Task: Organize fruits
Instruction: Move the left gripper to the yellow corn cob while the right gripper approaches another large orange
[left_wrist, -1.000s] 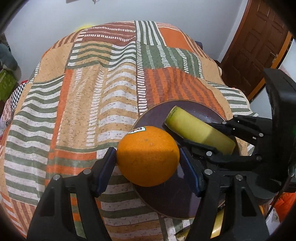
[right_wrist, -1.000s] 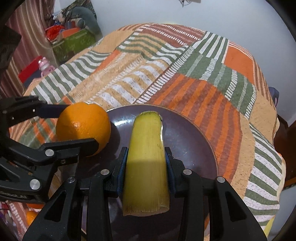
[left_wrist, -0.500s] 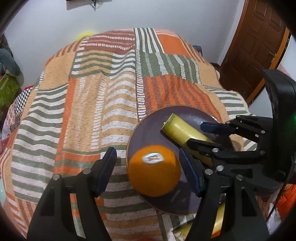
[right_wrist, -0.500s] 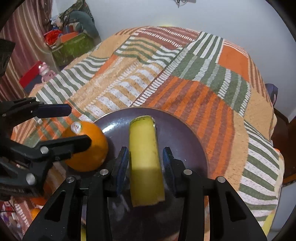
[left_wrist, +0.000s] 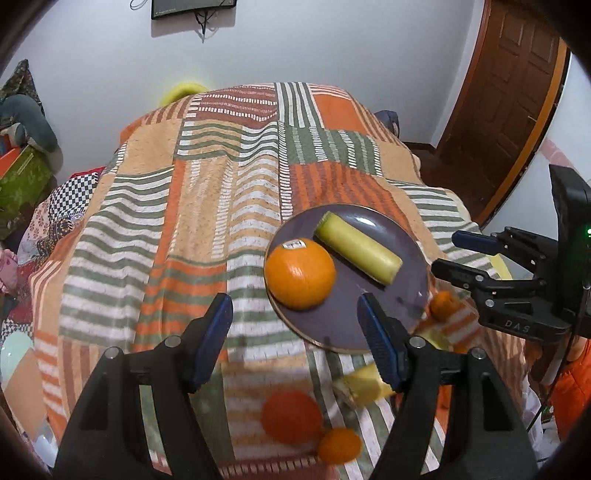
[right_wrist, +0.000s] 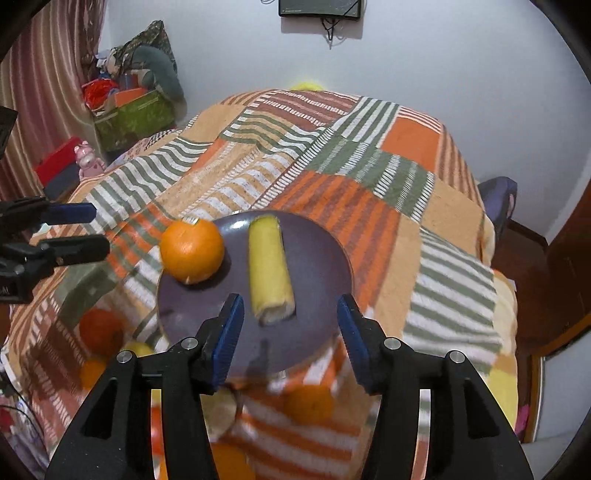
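On the striped blanket (left_wrist: 155, 229), the left gripper (left_wrist: 295, 332) hangs above the near-left edge of the plate (left_wrist: 388, 229) with its jaws wide and nothing between them. Just past its fingertips the orange (left_wrist: 300, 273) sits on the plate's left side, sticker up. Beside it, to the right, the banana piece (left_wrist: 357, 253) lies slanted across the plate, apart from the orange. Nearer the camera, off the plate, blurred fruits (left_wrist: 291, 417) lie on the blanket. In the right wrist view the right gripper (right_wrist: 288, 332) hovers over the plate's near edge (right_wrist: 325, 332), its jaws opening, free of the banana piece (right_wrist: 269, 262), whose cut end lies just beyond the fingertips; the orange (right_wrist: 192, 251) is to its left
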